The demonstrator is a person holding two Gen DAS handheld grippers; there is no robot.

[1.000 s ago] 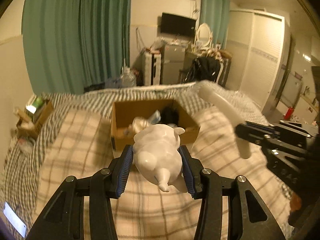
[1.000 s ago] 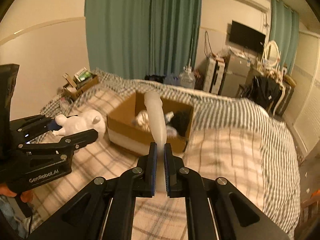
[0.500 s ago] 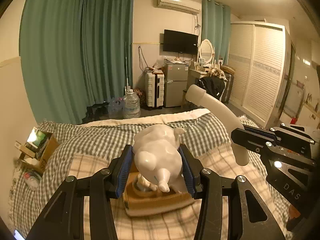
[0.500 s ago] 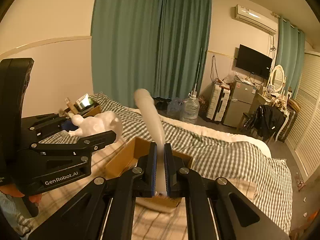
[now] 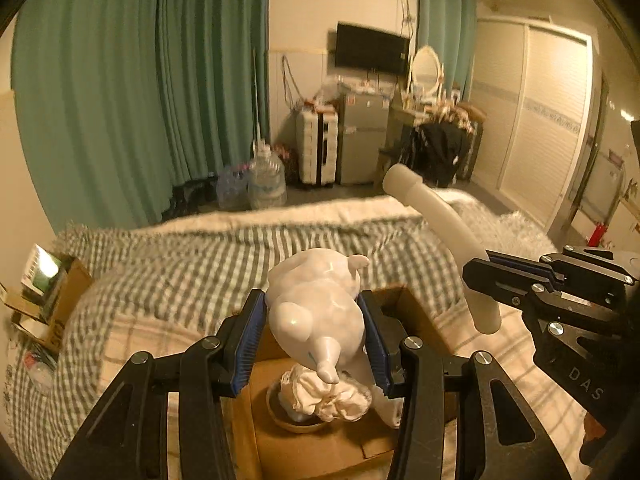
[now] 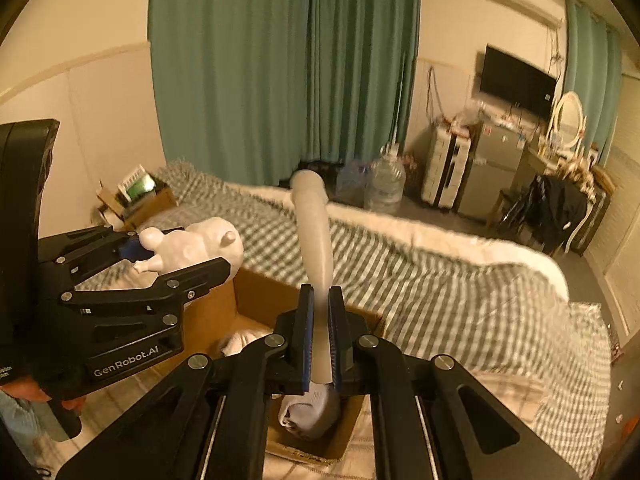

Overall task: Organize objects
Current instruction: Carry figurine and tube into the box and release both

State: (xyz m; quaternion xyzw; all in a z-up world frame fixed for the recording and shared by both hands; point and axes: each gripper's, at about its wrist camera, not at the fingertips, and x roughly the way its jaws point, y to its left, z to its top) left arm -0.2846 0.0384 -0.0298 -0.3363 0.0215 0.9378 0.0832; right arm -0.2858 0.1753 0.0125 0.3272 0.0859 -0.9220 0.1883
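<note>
My left gripper [image 5: 314, 334] is shut on a white pig figurine [image 5: 316, 304] and holds it over the open cardboard box [image 5: 416, 312]. The figurine also shows in the right wrist view [image 6: 196, 246]. My right gripper [image 6: 319, 334] is shut on a long pale tube [image 6: 316, 236] that sticks up and forward, also over the box [image 6: 256, 292]. The tube shows at the right of the left wrist view [image 5: 444, 224]. Inside the box lie a brown bowl [image 5: 296, 424] with white cloth [image 5: 320, 394] and a white sock [image 6: 308, 408].
The box sits on a bed with a plaid and checked cover [image 5: 180, 264]. A smaller cardboard box of items [image 5: 44, 300] stands at the bed's left edge. Green curtains, water jugs [image 5: 264, 184], a fridge and a wardrobe are beyond the bed.
Both grippers have come down and forward over the box with their objects still held. The box interior now shows below the fingers in both views.
</note>
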